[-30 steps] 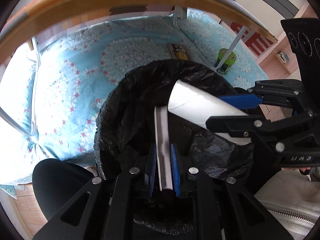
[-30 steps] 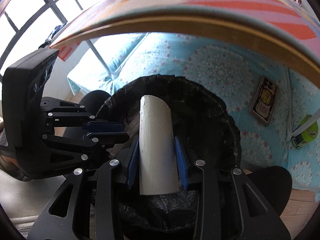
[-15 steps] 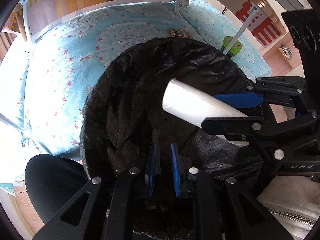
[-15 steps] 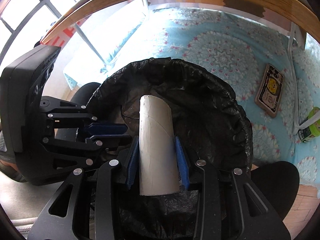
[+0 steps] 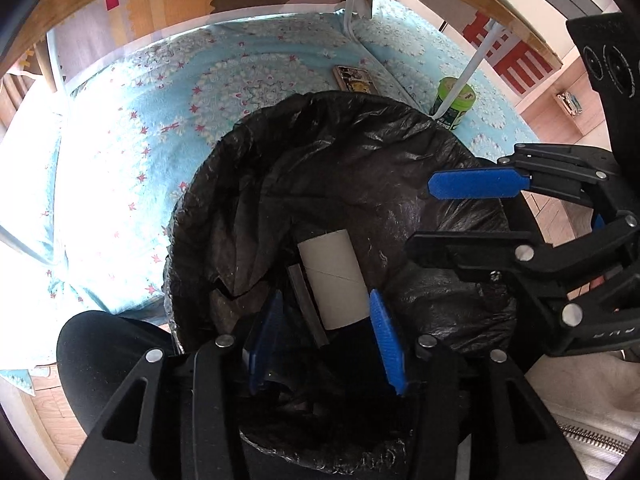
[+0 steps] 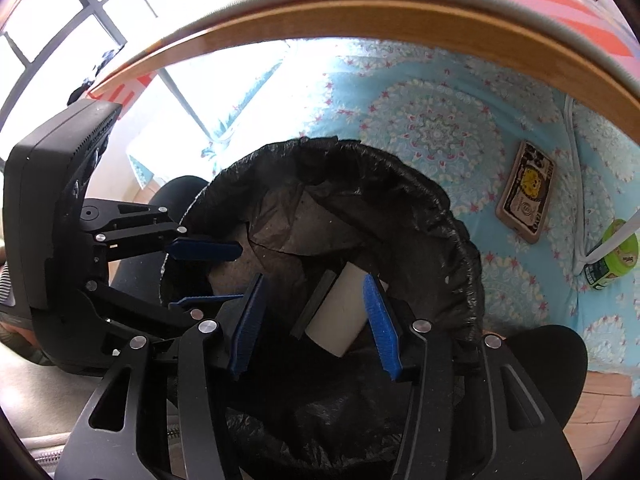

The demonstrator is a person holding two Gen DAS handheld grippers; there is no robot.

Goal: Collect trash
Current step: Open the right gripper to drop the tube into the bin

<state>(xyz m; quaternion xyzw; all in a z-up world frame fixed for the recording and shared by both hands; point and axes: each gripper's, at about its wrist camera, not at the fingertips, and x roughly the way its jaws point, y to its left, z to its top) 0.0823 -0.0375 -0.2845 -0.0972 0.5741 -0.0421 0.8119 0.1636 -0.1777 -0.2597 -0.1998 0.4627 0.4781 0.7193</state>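
Left wrist view: the left gripper (image 5: pixel 326 330) hangs spread wide over the black-lined bin (image 5: pixel 208 208), holding nothing. Down inside lie a flat grey strip (image 5: pixel 306 304) and a cardboard tube (image 5: pixel 334 280), touching. Right gripper (image 5: pixel 444 216) gapes wide above the bin's right rim.

A blue floral blanket (image 5: pixel 168 128) spreads under a wooden table edge (image 6: pixel 360 12); on it lie a printed card box (image 6: pixel 527 192) and a green can (image 5: pixel 454 100).
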